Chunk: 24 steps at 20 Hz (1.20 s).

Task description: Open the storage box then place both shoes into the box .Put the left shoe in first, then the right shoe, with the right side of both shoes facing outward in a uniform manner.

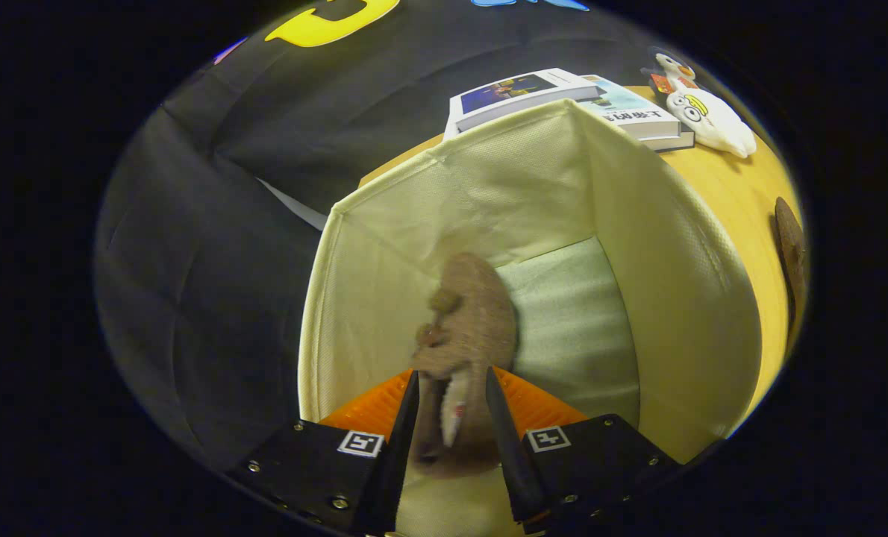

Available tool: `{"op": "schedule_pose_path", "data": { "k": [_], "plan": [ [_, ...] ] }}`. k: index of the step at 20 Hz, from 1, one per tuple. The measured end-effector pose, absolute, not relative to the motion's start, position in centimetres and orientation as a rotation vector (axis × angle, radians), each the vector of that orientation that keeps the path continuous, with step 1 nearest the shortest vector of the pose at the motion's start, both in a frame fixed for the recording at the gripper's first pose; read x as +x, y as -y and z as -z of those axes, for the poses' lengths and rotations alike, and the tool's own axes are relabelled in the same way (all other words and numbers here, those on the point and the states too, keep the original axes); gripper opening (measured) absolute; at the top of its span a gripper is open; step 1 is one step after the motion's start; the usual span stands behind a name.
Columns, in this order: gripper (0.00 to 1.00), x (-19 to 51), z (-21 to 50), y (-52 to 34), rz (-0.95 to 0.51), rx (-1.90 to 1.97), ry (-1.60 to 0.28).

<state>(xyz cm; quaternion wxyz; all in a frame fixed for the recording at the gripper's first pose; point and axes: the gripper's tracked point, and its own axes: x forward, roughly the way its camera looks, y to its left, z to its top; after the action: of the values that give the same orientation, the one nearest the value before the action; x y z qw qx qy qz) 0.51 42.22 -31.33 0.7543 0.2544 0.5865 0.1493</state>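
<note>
A cream fabric storage box stands open on the wooden table, and I look down into it. A brown fuzzy shoe hangs inside the box above its pale floor, toe pointing away from me. My gripper is shut on the shoe, both fingers pressing its heel end from either side. A second brown shoe lies on the table to the right of the box, only partly seen.
Beyond the box a stack of books lies on the yellow wooden table. A white plush toy rests to the right of the books. Black cloth hangs to the left of the box.
</note>
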Motion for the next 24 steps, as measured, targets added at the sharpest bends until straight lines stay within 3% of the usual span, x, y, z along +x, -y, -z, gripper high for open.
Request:
{"op": "schedule_pose_path", "data": {
  "k": [3, 13, 24],
  "plan": [
    [0.97, 0.4, 28.7, -41.8, -0.403, 0.572, -1.259],
    [0.97, 3.0, 20.3, -31.3, -0.475, 0.414, -1.019],
    [0.97, 3.1, 22.2, -13.7, -0.262, 0.272, -0.943]
  ]
}}
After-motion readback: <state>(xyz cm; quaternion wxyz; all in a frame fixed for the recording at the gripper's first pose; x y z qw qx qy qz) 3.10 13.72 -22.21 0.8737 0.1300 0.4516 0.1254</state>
